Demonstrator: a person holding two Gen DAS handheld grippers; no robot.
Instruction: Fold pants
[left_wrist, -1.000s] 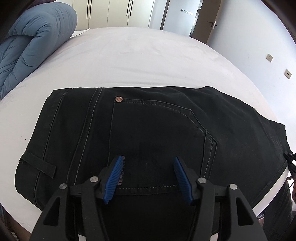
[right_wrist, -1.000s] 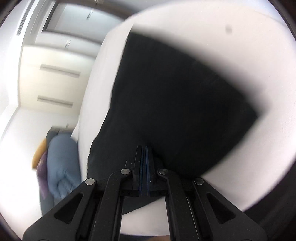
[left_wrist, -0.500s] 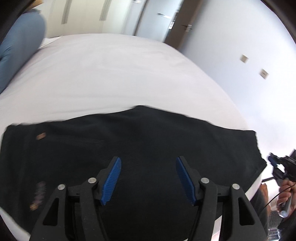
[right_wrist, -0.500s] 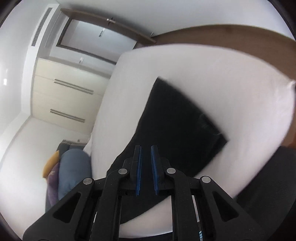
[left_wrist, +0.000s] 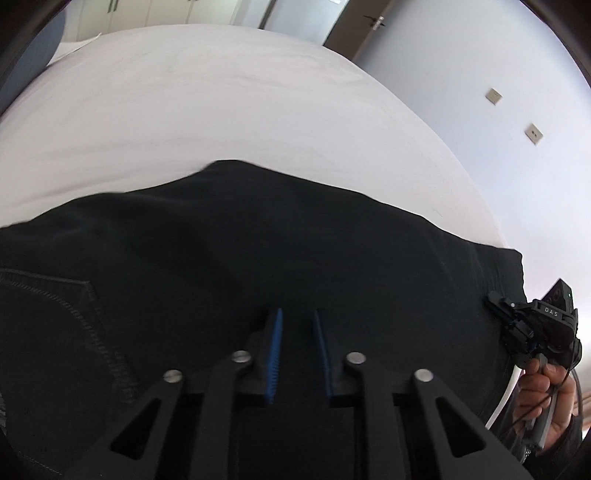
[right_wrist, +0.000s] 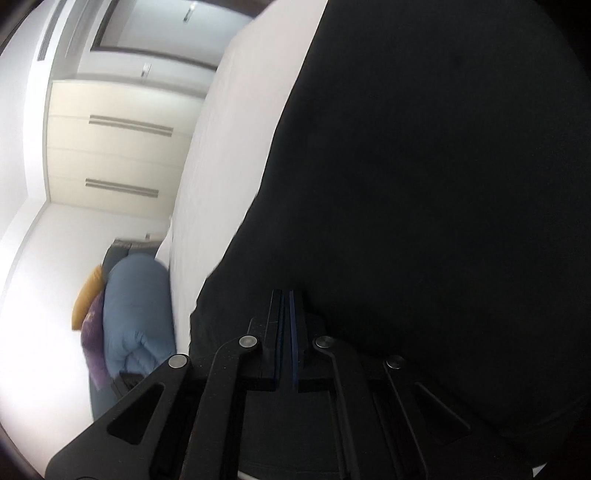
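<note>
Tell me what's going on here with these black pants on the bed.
A person is folding a pair of black denim pants laid across a white-sheeted bed, with a two-finger gripper in each hand. The left gripper sits low over the middle of the pants; its blue-padded jaws have just been closing and stand narrowly apart, and whether they pinch cloth cannot be told. The right gripper is shut at the pants' end by the bed's edge, held in the person's hand.

Left black two-finger gripper (left_wrist: 297, 325): ribbed blue pads (left_wrist: 275, 354), black scissor-link arms, round silver screws (left_wrist: 241, 356). Right black two-finger gripper (right_wrist: 286, 306): dark blue pads, same silver screws. From the left wrist view, its black body (left_wrist: 543, 325) reads "DAS", with a white cable (left_wrist: 504, 398), thin black wire, grey handle, dark sleeve cuff.
</note>
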